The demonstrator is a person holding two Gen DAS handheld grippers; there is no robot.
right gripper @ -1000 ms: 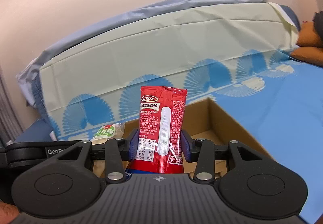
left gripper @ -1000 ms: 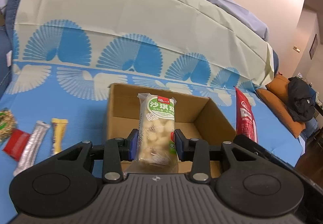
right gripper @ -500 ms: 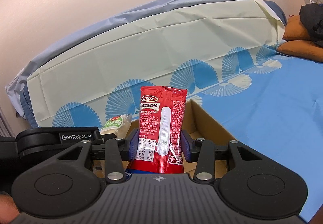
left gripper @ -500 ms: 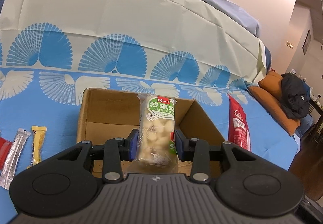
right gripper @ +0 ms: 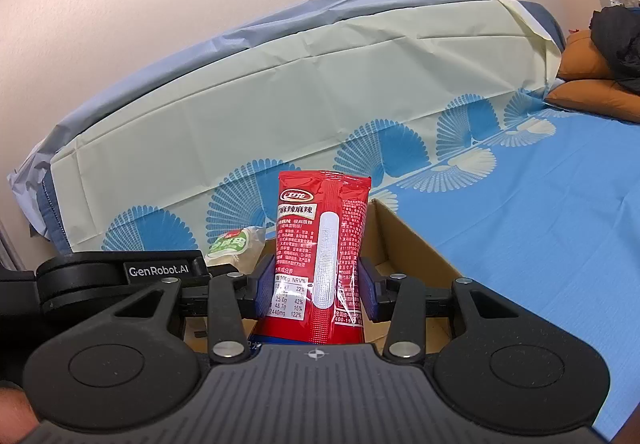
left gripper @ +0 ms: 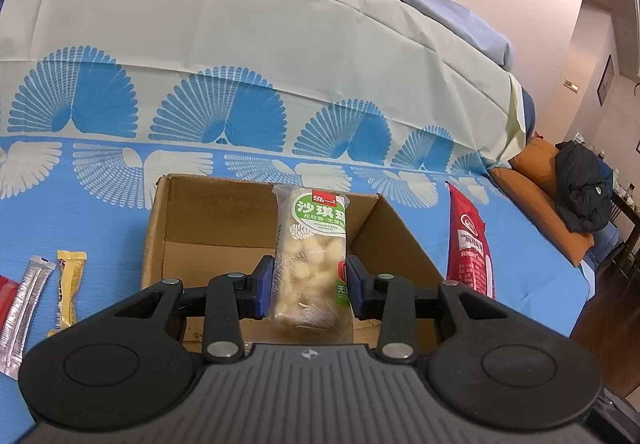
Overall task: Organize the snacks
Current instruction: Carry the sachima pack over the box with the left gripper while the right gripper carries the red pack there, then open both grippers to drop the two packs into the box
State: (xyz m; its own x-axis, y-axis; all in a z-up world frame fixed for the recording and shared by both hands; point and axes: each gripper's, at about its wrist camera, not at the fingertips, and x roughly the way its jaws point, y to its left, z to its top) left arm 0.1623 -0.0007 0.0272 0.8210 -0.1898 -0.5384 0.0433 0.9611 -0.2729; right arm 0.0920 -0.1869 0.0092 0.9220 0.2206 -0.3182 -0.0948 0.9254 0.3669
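Right, writing first: my right wrist view shows "GenRobot.AI" in white on the black body of the left gripper (right gripper: 224, 276), and the red packet (right gripper: 322, 264) in front of me carries white Chinese characters, a nutrition table reading "100g NRV%" and a white oval window down its middle. Over on the left wrist view, the clear pastry pack (left gripper: 310, 264) has a green label with big white Chinese characters and a small red tag above them.

Around me, the open cardboard box (left gripper: 192, 219) sits on a blue sheet with white fan prints (left gripper: 100, 171), a pale covered backrest (left gripper: 240, 43) behind it. Left of the box lie a yellow stick sachet (left gripper: 69, 286) and a silver stick sachet (left gripper: 28, 304), with a red corner at the frame edge. Beyond, orange cushions (left gripper: 540, 175) carry a dark bundle of clothing (left gripper: 582, 191).

My left gripper (left gripper: 310, 288) is clamped at a middling width on the pastry pack, upright over the box interior. My right gripper (right gripper: 316, 290) pinches the red packet, also upright, above the box's near edge.
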